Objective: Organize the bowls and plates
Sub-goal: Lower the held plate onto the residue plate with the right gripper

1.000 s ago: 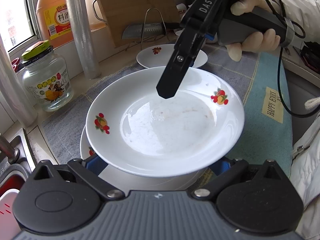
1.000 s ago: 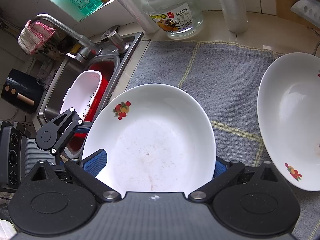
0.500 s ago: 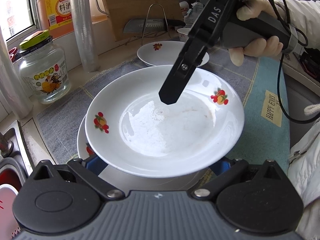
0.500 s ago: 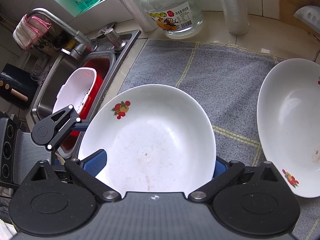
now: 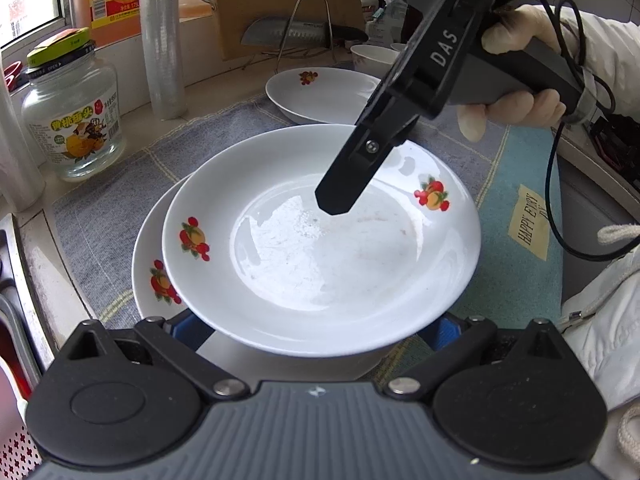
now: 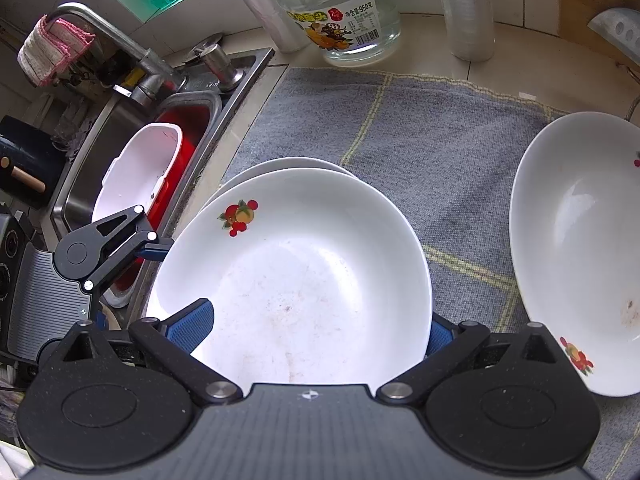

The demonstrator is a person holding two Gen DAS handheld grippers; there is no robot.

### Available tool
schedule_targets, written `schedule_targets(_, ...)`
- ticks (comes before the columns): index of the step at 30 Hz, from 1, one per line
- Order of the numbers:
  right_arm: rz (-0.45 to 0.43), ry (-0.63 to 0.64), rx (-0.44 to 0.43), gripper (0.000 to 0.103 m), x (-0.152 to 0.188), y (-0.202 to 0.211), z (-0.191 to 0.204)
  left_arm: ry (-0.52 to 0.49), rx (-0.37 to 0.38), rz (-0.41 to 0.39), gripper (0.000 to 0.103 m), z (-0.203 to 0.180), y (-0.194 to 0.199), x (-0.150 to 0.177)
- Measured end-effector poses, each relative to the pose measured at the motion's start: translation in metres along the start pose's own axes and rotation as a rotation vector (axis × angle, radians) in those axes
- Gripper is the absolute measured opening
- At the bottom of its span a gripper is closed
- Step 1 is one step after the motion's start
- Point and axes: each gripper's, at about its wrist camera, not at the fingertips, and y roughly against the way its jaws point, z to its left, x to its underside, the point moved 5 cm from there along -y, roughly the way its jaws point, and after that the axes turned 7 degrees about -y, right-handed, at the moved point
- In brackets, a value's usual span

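Counter beside a steel sink point(image 6: 84, 184), grey woven cloth point(image 6: 420, 152) spread over it.

- Task item: white deep plate with red-and-orange fruit motifs point(image 5: 320, 264). It sits directly over a second matching white plate point(image 5: 150, 264), offset so that the lower one shows as a crescent on the sink side. Cannot tell whether the upper plate rests on the lower one or hangs just above it.
- Left gripper point(image 5: 316, 326): jaws wide. Both blue pads are tucked under the near rim of the upper plate, one at each side. From the right wrist camera, one blue pad point(image 6: 156, 250) meets the plate's edge on the sink side. Cannot tell whether the pads bear the plate's weight.
- Right gripper point(image 6: 312, 326): jaws also wide, set across the opposite rim. One blue pad point(image 6: 188, 320) lies over the plate's inner face; the other is hidden behind the rim. From the left wrist camera, its black finger slants down over the plate's well, tip close to the surface. Contact unclear. A pale-gloved hand point(image 5: 516, 108) holds the handle.
- Third fruit-patterned white plate point(image 5: 320, 92) lies flat on the cloth, apart from the pair.
- Small white bowl point(image 5: 374, 56) stands just behind the third plate.
- Clear glass jar with yellow fruit label point(image 5: 74, 120) stands at the cloth's back edge, near the sink.
- Light-blue towel with a yellow label point(image 5: 516, 184) lies beside the grey cloth.
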Motion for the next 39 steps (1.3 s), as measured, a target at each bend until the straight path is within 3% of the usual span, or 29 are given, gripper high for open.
schedule_targets(39, 0.056, -0.017, 0.069, 0.103, -0.0058, -0.0077, 0.0073, 0.081, 0.065, 0.047, 0.101, 0.0031, 0.0019, 0.0047)
